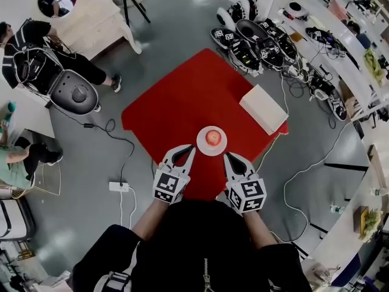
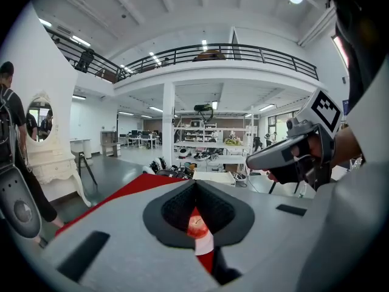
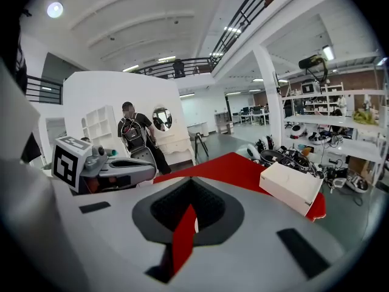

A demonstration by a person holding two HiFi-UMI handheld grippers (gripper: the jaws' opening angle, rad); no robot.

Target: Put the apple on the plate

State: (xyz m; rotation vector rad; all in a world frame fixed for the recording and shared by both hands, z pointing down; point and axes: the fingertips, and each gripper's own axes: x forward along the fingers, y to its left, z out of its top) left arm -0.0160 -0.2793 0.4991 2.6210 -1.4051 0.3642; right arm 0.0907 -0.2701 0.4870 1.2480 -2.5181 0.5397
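Note:
A red apple (image 1: 213, 138) sits on a small white plate (image 1: 202, 147) near the front edge of the red mat (image 1: 182, 99). My left gripper (image 1: 193, 148) points at the plate's left rim, its jaws shut with nothing held. My right gripper (image 1: 226, 156) lies just right of and below the plate, also shut and empty. In the left gripper view the apple (image 2: 196, 225) and plate (image 2: 205, 246) show through the narrow slit under the closed tips of the left gripper (image 2: 196, 184). The right gripper view shows only red mat (image 3: 182, 239) through the slit of the right gripper (image 3: 192, 181).
A white box (image 1: 262, 108) lies on the mat's right corner. Several other gripper devices and cables (image 1: 255, 41) are heaped behind the mat. A power strip (image 1: 119, 187) and cord lie on the grey floor at left. A person (image 1: 36, 53) sits at far left.

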